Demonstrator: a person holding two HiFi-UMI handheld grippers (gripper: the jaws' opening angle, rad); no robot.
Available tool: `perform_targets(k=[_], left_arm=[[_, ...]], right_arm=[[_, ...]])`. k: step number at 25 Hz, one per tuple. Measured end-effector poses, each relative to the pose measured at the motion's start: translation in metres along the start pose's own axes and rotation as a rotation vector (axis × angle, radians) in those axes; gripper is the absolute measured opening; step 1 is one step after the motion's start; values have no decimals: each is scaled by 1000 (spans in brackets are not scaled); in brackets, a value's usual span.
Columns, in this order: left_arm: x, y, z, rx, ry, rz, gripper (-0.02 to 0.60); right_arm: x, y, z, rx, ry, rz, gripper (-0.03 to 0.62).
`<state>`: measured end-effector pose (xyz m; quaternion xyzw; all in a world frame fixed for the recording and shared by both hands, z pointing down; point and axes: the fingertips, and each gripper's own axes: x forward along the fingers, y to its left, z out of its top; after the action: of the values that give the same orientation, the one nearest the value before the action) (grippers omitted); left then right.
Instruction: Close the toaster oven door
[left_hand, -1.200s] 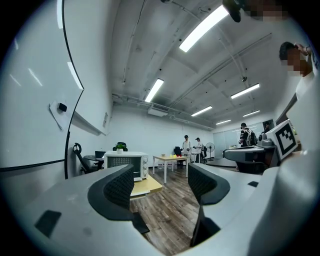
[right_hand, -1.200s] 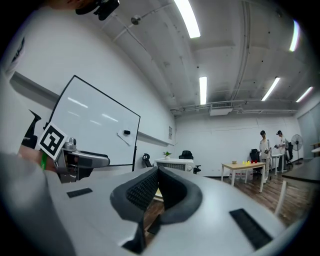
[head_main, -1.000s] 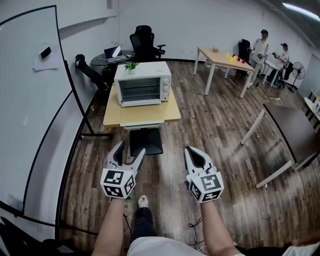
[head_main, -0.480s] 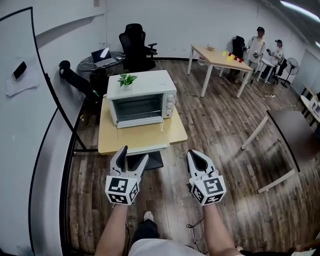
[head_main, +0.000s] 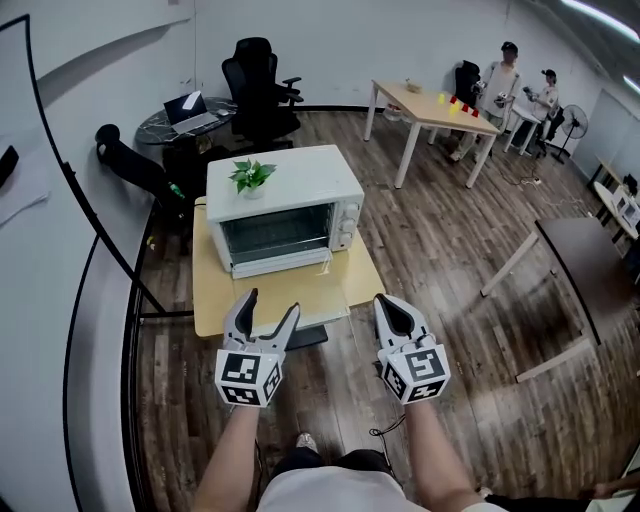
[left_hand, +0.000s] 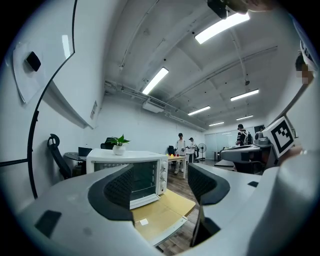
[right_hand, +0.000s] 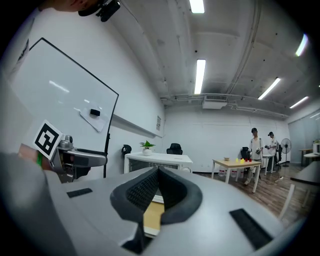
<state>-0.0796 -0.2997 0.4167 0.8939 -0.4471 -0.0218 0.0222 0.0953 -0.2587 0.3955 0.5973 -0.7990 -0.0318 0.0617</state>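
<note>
White metal toaster oven (head_main: 285, 205) with a glass door is sitting toward the back of a small light-wood table (head_main: 215, 300), a green potted plant (head_main: 248, 176) standing on its top. The left gripper (head_main: 268, 303) is hovering over the table's front edge, fingers spread apart and empty, while the right gripper (head_main: 388, 302) is hanging by the front right corner, fingers pressed together.

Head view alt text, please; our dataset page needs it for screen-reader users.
A white toaster oven with a potted plant on top sits on a wooden table; in front of it a person holds the left gripper, jaws apart, and the right gripper, jaws together, both empty.
</note>
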Motion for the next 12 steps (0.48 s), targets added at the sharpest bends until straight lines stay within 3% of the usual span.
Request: perform_targets(k=[12], left_arm=[[25,20,-8,0,19,49,311]], right_arm=[[33,-17,-7,13,26,10,1]])
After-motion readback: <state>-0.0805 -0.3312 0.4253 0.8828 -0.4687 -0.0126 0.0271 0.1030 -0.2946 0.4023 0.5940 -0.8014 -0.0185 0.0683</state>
